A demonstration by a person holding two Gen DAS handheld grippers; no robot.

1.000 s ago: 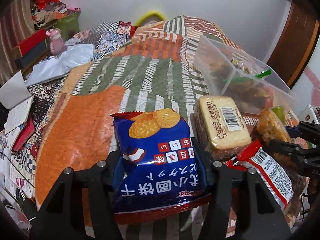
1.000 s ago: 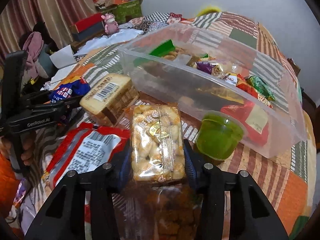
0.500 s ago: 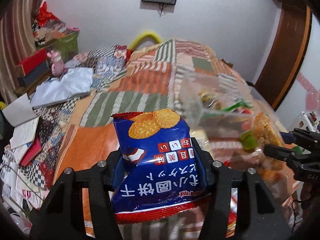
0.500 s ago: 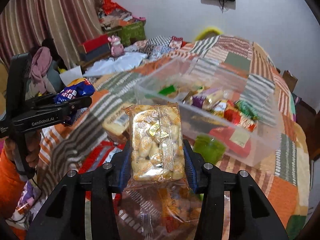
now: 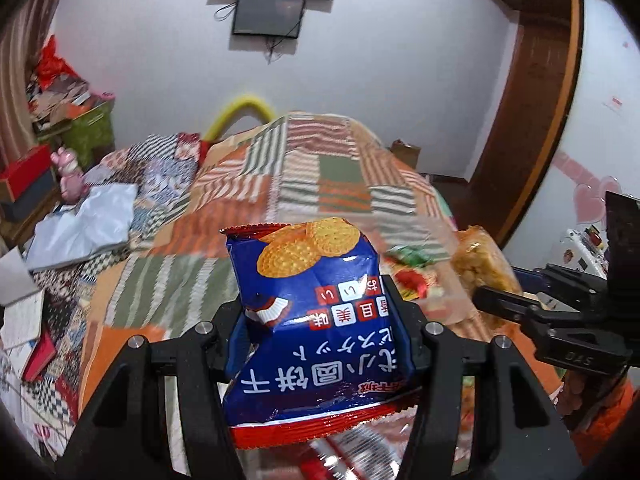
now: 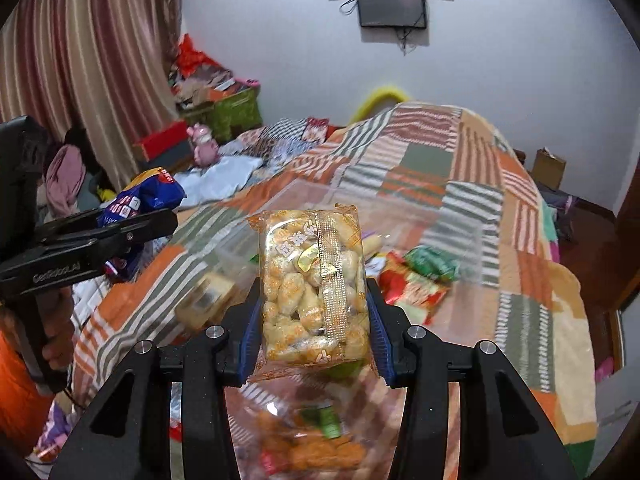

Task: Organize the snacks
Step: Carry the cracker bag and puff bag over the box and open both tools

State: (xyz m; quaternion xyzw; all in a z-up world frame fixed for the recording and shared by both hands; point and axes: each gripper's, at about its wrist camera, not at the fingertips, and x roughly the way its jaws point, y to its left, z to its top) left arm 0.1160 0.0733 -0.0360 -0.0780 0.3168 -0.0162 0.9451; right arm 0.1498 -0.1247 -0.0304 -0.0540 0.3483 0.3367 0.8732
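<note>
My left gripper (image 5: 318, 320) is shut on a blue biscuit bag (image 5: 312, 320) with round crackers printed on it, held up above the patchwork bedspread (image 5: 304, 176). My right gripper (image 6: 314, 320) is shut on a clear packet of golden puffed snacks (image 6: 314, 288), also lifted. A clear plastic bin (image 6: 452, 240) holding several wrapped snacks lies blurred beyond both packets. In the right wrist view the left gripper (image 6: 120, 232) with the blue bag (image 6: 148, 196) sits at the left. From the left wrist camera the right gripper (image 5: 520, 304) and its snack packet (image 5: 480, 264) appear at the right.
A tan wrapped cake (image 6: 208, 300) and more loose snack packets (image 6: 312, 440) lie on the bed near the bin. Papers and books (image 5: 24, 312), a pink toy (image 5: 72, 176) and boxes (image 5: 84, 132) clutter the left side. A wooden door (image 5: 532, 120) stands at the right.
Both grippers have risen with their packets, so the bed, the bin and the loose snacks now sit lower and farther off, and more of the wall shows.
</note>
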